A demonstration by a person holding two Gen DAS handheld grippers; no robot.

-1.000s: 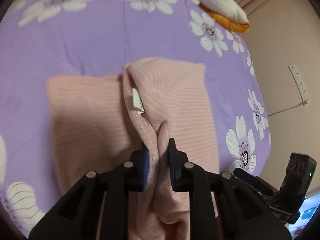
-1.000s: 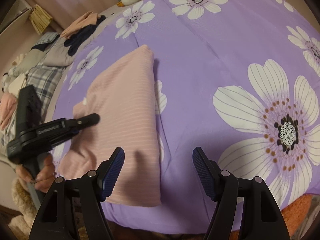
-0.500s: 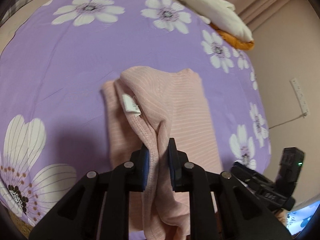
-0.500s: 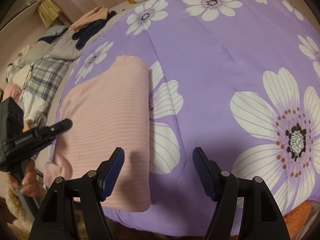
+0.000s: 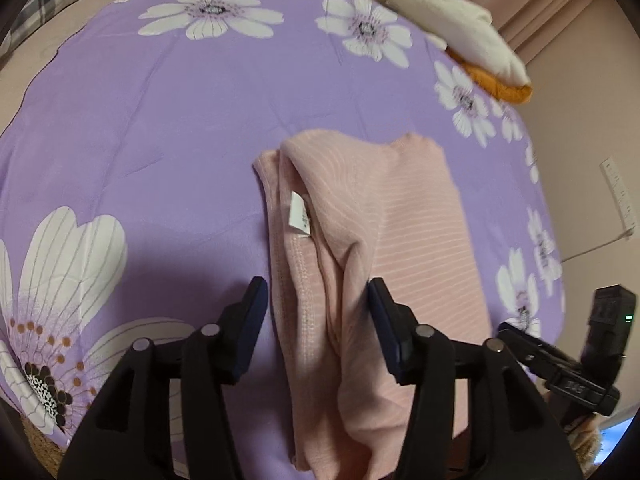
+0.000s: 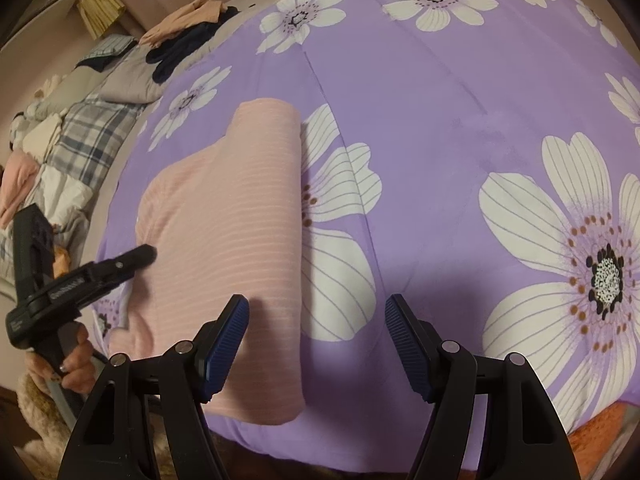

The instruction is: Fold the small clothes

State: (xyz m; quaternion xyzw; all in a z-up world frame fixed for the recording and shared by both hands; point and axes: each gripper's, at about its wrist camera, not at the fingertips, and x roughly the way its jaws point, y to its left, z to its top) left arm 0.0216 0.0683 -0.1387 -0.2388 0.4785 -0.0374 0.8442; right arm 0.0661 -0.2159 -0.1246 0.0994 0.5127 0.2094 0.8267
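Observation:
A pink ribbed garment (image 5: pixel 404 232) lies folded on the purple flowered bedspread (image 5: pixel 168 128). Its loose edge with a white label (image 5: pixel 299 216) lies bunched along the left side. My left gripper (image 5: pixel 318 300) is open, with its fingers on either side of that bunched edge, and holds nothing. In the right wrist view the same garment (image 6: pixel 236 216) lies flat at the left. My right gripper (image 6: pixel 318 320) is open and empty, just above the garment's right edge near the bed's front. The left gripper (image 6: pixel 132 258) shows there at the garment's left edge.
A white and orange plush (image 5: pixel 452 36) lies at the far edge of the bed. A pile of other clothes and a plaid blanket (image 6: pixel 92 128) lies off the bed's left side. A wall with a power strip (image 5: pixel 620 196) stands to the right.
My left gripper has carried the garment's edge over to the right and then opened, letting it go. The garment now lies narrower. My right gripper stayed open.

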